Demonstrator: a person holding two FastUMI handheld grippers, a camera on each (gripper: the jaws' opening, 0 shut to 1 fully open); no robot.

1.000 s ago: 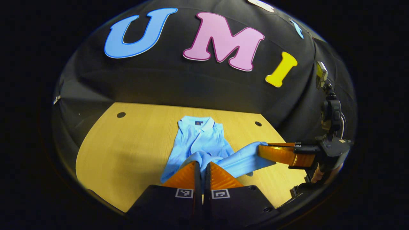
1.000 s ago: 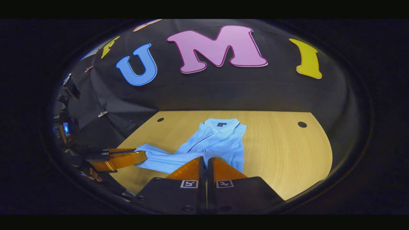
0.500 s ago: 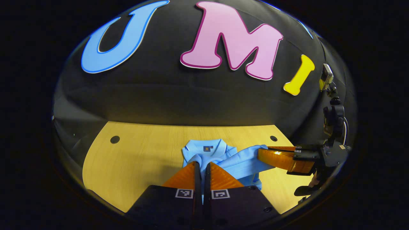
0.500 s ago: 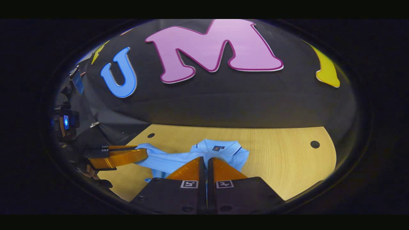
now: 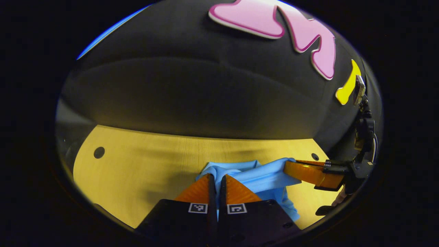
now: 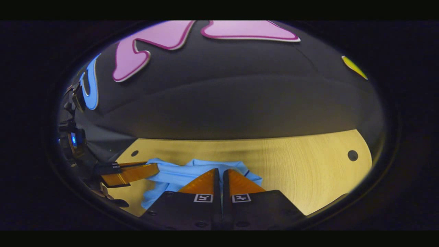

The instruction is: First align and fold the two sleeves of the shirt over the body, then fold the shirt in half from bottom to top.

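shirt (image 5: 260, 176) near part hidden behind left gripper (image 5: 217, 178); collar covered by folded cloth; table (image 6: 301, 168) surface motion-blurred

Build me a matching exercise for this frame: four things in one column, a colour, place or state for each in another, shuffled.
Things
1. shirt
2. table
3. left claw
4. round hole

Descriptions
A. yellow wood grain
B. light blue, bunched between both claws
C. dark, near the table's far right corner in the right gripper view
D. shut on the cloth

Pairs: 1-B, 2-A, 3-D, 4-C
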